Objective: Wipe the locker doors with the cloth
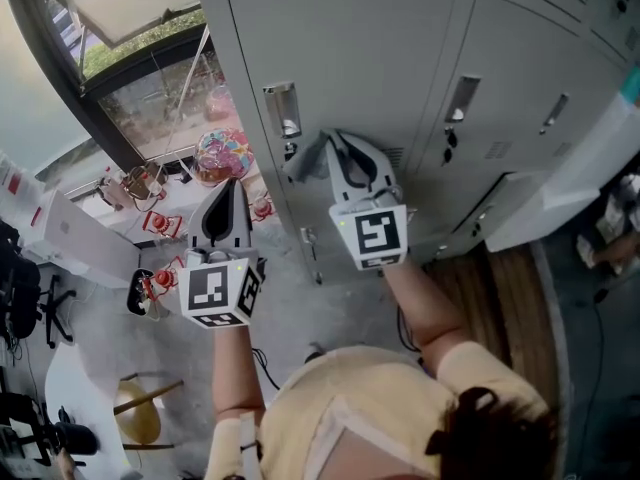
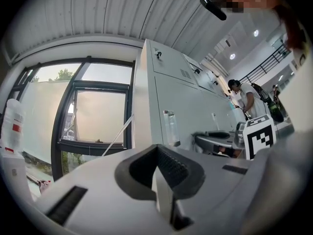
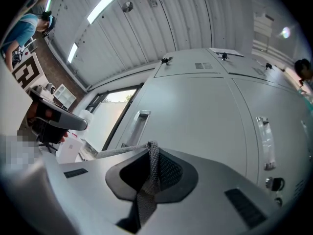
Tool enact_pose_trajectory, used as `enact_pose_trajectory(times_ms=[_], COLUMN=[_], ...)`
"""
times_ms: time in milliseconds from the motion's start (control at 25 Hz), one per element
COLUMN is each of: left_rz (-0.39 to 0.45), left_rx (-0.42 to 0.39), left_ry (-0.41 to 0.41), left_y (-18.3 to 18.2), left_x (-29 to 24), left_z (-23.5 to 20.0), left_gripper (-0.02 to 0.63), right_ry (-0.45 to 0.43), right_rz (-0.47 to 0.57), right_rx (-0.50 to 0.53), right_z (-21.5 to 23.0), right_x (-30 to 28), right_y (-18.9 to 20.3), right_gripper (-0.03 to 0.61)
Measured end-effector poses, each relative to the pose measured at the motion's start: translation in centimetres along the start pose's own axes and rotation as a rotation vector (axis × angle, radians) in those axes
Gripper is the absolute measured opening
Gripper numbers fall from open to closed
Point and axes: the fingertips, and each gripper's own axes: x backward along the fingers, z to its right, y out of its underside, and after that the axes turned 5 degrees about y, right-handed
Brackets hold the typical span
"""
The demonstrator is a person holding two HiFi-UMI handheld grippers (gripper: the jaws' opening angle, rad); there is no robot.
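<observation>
The right tongs (image 1: pixel 338 144) are clenched on the cloth (image 1: pixel 306 161), a grey piece with a coarse, knitted weave. In the right gripper view it is bunched into a rope-like fold between the ribbed black pads of the tongs (image 3: pixel 151 153), and the cloth (image 3: pixel 148 180) runs back into the dark, rounded hollow of the smooth grey shell. A loose tail trails off to the left of the tip. Just ahead of that tip stands the locker door (image 1: pixel 350 58), a flat, pale grey sheet-metal panel with rounded corners. The cloth sits at its face, just below and to the right of the long, recessed, shiny handle (image 1: pixel 283 110). Whether it presses flat on the metal cannot be told. The left tongs (image 1: pixel 232 186) are held to the left of the right pair, off the door and past the locker's side edge. Their jaws (image 2: pixel 157 153) are clenched pad to pad with nothing between them, and they point toward the dark-framed window (image 2: pixel 93 111).
</observation>
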Motion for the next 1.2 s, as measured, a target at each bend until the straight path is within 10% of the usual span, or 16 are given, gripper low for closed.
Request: enact_pose_trajectory(times_ms=[1200], left_rz=[0.023], left_rx=[0.028], left_ry=[0.166], left_y=[0.1], left_x=[-4.7], left_z=[5.6], left_gripper=[-0.014], right_ry=[0.295], right_rz=[-0.104], right_rx=[-0.018], right_z=[12.8], right_x=[5.3], right_y=[3.2], right_gripper=[0.02])
